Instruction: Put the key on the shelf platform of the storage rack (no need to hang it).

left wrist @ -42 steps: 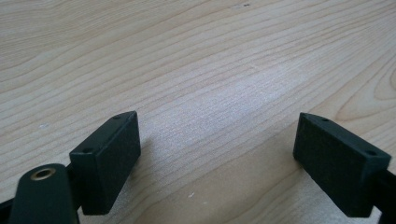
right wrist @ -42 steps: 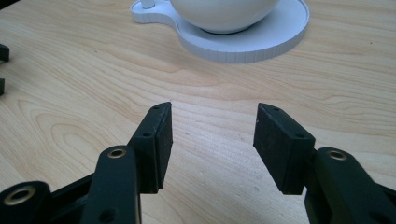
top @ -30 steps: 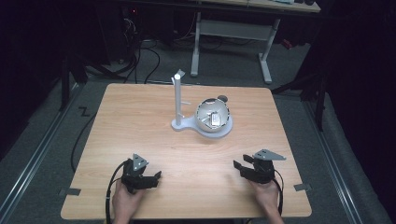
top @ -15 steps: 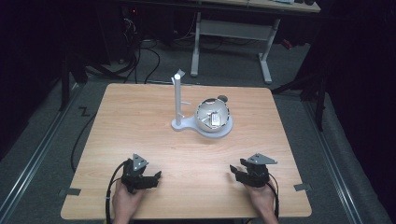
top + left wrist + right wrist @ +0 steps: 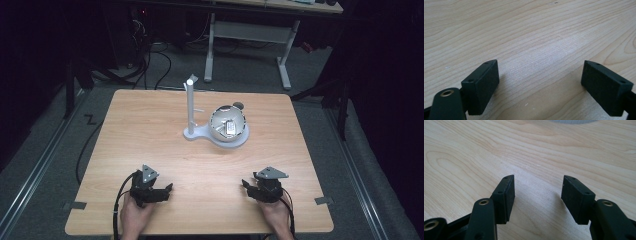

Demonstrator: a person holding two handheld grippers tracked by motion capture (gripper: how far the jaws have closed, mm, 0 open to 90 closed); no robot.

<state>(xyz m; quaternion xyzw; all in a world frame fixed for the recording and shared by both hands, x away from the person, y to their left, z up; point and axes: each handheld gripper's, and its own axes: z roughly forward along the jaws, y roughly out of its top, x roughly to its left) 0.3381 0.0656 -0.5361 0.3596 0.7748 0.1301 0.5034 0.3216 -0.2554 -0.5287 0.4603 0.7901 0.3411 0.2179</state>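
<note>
On the far middle of the wooden table (image 5: 145, 135) stands a white stand (image 5: 190, 107) with an upright post. Its flat base carries a shiny metal bowl (image 5: 227, 125) with a small pale object (image 5: 230, 128) inside. My left gripper (image 5: 166, 190) rests low at the near left, held by a hand, its jaws pointing right. In the left gripper view it (image 5: 540, 63) is wide open over bare wood. At the near right, my right gripper (image 5: 246, 186) points left. In the right gripper view it (image 5: 538, 177) is open with nothing between the jaws.
The white stand's base edge (image 5: 574, 121) shows at the top of the right gripper view. Beyond the table stand a white desk frame (image 5: 247, 35) and floor cables (image 5: 150, 65). Grey tape tabs (image 5: 322, 201) mark the near corners.
The right gripper has shifted a little left, toward the near edge, and sunk closer to the tabletop. The left gripper has stayed put.
</note>
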